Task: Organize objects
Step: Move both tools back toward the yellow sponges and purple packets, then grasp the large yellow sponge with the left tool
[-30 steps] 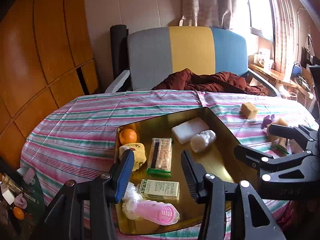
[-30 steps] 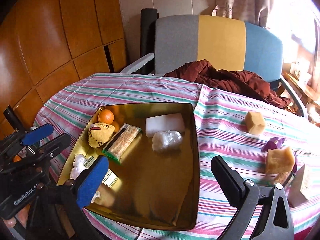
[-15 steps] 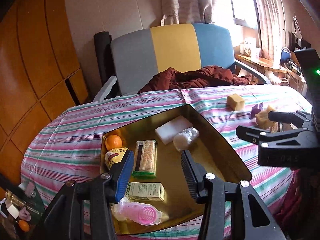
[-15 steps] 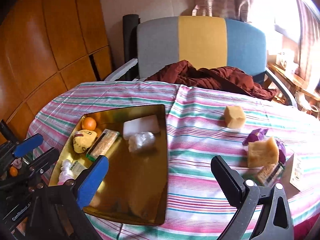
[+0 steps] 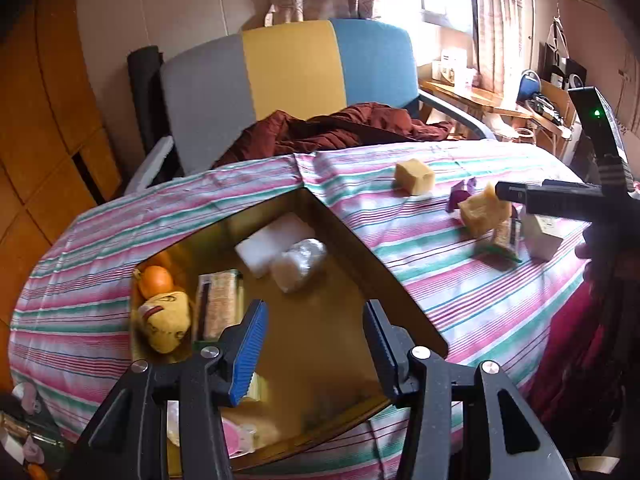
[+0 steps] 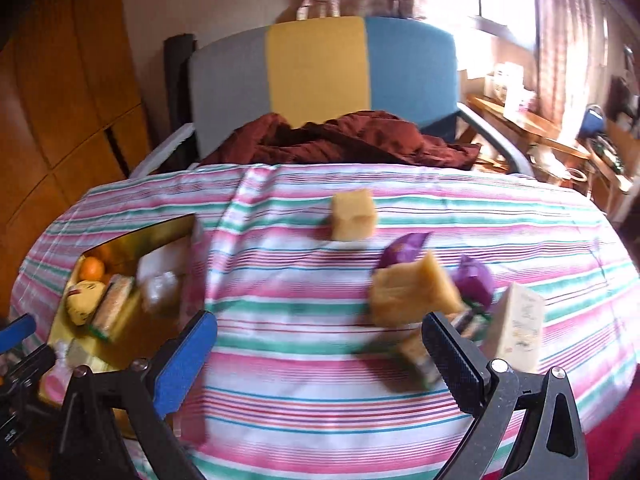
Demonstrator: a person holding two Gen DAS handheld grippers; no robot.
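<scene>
A gold tray (image 5: pixel 400 288) on the striped cloth holds an orange (image 5: pixel 156 280), a yellow plush (image 5: pixel 166 320), a snack bar (image 5: pixel 220 304), a white block (image 5: pixel 272 240) and a clear wrapped bundle (image 5: pixel 300 258). My left gripper (image 5: pixel 314 320) hangs open over the tray's near part, nothing between its fingers. My right gripper (image 6: pixel 320 344) is wide open over bare cloth. Just beyond its black finger (image 6: pixel 452 360) lie a big yellow sponge (image 6: pixel 416 292), a snack bar (image 6: pixel 420 356), purple wrappers (image 6: pixel 476 284) and a white box (image 6: pixel 516 328). A sponge cube (image 6: pixel 352 214) sits farther back.
A grey, yellow and blue chair (image 5: pixel 296 76) with a dark red garment (image 5: pixel 332 132) stands behind the table. Wooden wall panels (image 5: pixel 44 120) are at the left. A cluttered shelf (image 5: pixel 520 104) runs under the window at the right. A pink item (image 5: pixel 236 436) lies at the tray's near edge.
Both grippers have swung to the right. The right one has left the tray and now hangs over the cloth near the loose items. Neither has taken hold of anything.
</scene>
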